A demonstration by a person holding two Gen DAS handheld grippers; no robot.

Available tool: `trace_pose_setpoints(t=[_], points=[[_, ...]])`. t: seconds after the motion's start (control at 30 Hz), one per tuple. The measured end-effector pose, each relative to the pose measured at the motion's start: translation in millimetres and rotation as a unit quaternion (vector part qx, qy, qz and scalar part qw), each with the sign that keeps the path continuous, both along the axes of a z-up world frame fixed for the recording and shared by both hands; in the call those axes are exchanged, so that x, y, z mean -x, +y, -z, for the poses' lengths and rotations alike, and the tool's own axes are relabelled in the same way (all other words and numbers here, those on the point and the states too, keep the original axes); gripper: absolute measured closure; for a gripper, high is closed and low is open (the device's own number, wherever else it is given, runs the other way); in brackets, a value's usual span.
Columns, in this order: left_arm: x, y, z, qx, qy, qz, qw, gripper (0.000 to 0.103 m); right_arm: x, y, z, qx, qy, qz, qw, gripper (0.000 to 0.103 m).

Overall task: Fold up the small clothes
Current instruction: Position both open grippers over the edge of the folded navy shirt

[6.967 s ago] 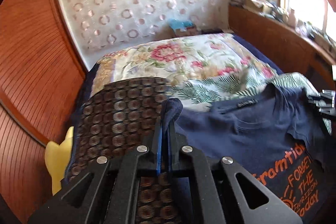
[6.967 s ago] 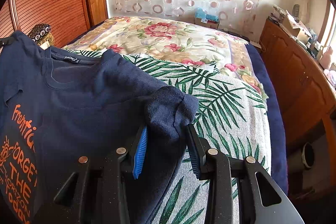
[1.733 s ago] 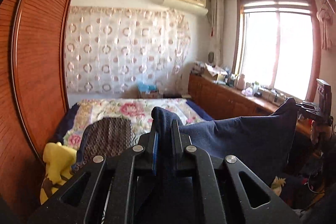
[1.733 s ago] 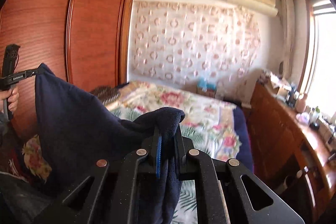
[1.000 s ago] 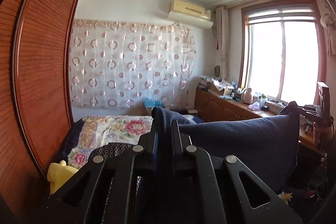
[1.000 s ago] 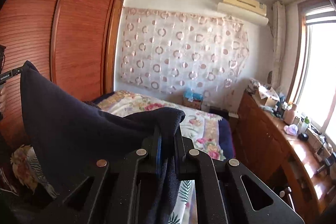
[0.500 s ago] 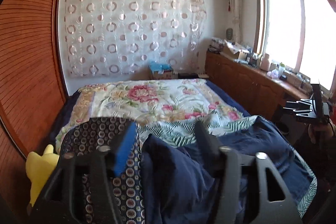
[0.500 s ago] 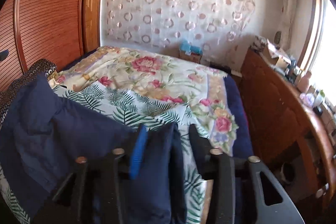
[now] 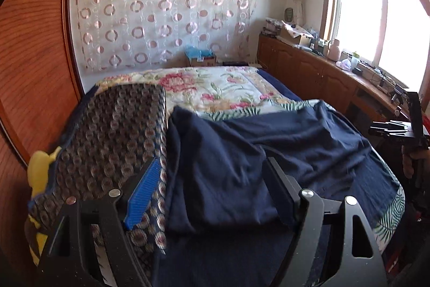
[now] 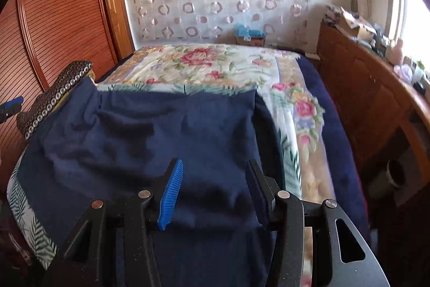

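Note:
A navy blue T-shirt (image 9: 268, 147) lies spread on the bed with its plain side up and some wrinkles; it also fills the middle of the right wrist view (image 10: 161, 136). My left gripper (image 9: 212, 179) is open, its jaws wide apart above the shirt's near left part, holding nothing. My right gripper (image 10: 212, 184) is open above the shirt's near right part, holding nothing. The right gripper also shows at the right edge of the left wrist view (image 9: 397, 129).
The bed has a palm-leaf cloth (image 10: 289, 152) under the shirt and a floral quilt (image 10: 204, 63) beyond. A dark circle-patterned pillow (image 9: 113, 131) lies left of the shirt, with a yellow plush toy (image 9: 40, 174). Wooden wardrobe (image 10: 53, 18) left, wooden cabinets (image 10: 362, 88) right.
Both grippers held the shirt up in the air, then lowered it onto the bed and opened. The shirt now lies flat with its orange print hidden.

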State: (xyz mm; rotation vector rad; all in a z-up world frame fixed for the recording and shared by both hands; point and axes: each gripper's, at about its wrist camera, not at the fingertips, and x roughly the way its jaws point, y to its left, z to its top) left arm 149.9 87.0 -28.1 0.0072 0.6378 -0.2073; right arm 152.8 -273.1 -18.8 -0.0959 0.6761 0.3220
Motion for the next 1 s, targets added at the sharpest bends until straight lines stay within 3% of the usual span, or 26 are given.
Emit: trace_pose_setpoints(t=[0.3,0.63,1.0], points=[[6,-9,48,-0.014,0.071,0.009,0.9973,0.024,11,-34,19,-0.025,0.053,0.014,0.998,0.053],[-4,-18,83,-0.023,0.127,0.014,0.9915,0.024,-26,-53,7,-0.057,0.067,0.036,0.995,0.053],[-7,-38,96,-0.053,0.122,0.003,0.9911,0.021,-29,-54,6,-0.045,0.055,0.055,0.996,0.053]])
